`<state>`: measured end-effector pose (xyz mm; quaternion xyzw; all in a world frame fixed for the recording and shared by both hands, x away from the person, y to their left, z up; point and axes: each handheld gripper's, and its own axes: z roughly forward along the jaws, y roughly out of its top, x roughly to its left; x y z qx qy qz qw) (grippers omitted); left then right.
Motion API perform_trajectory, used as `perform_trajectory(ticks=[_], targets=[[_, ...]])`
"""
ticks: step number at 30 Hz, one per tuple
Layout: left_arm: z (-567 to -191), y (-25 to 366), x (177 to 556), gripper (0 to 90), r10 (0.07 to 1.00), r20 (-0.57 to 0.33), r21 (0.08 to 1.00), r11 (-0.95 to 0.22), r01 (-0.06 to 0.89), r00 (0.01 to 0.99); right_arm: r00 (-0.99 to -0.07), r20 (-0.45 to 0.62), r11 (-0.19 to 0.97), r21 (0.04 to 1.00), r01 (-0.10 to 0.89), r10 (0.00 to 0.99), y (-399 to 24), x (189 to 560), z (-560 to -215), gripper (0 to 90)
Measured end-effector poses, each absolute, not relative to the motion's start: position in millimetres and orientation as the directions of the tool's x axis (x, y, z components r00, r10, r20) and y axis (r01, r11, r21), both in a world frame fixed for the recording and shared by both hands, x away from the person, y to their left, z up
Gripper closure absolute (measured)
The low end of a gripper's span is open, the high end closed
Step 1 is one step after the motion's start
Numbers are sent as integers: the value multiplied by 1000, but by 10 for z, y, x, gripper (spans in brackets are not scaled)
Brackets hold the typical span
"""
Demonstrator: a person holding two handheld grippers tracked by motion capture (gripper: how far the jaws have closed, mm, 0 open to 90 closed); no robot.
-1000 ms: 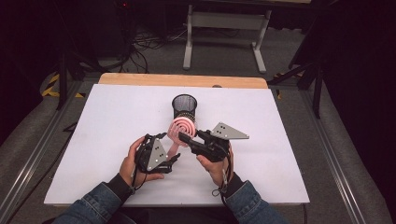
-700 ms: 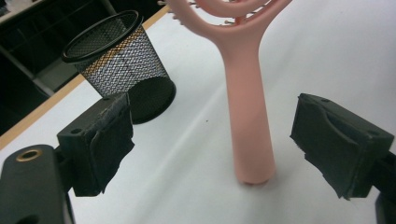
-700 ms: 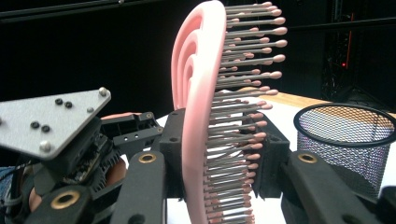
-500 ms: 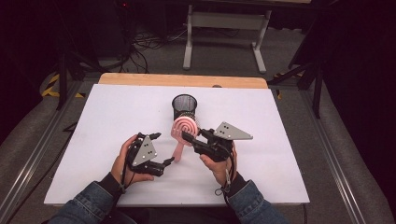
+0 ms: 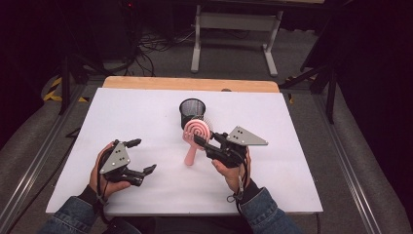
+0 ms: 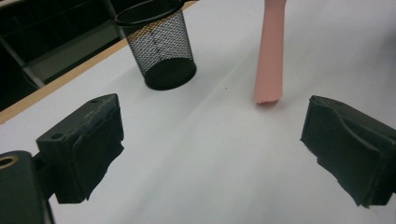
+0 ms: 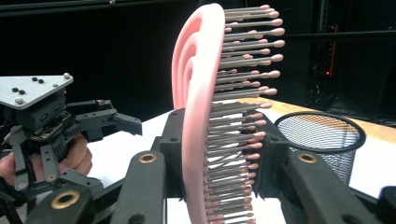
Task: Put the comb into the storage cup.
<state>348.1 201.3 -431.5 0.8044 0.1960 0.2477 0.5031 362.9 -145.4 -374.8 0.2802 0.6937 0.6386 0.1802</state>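
Letting go marks this moment: the left hand-held gripper [image 5: 138, 156] has just been opening its jaws, which now stand spread wide with nothing between them, and it has drawn away to the left across the white table [image 5: 122, 117], well apart from the pink hairbrush [image 5: 196, 132] it was next to a second ago. The right hand-held gripper [image 5: 207, 144] pinches the brush by its round head, bristles facing the black mesh cup [image 5: 192, 109], handle hanging down with its tip at or just above the table. In the left gripper view the handle [image 6: 270, 51] stands beyond the right jaw. The brush now rests with one gripper alone, and the cup just behind it is the likely destination.
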Motion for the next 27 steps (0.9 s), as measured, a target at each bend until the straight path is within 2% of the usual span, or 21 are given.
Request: perform_trajectory(ticks=[7, 27], targets=[[-4340, 2111, 3415, 76, 572, 234, 900, -432, 47, 786, -774, 104, 22, 988, 150, 624, -1498, 3629, -3726, 634], [-4382, 2318, 3339, 72, 592, 203, 907, -414, 78, 780, -759, 90, 10, 992, 126, 645, -1623, 3629, -3642, 635]])
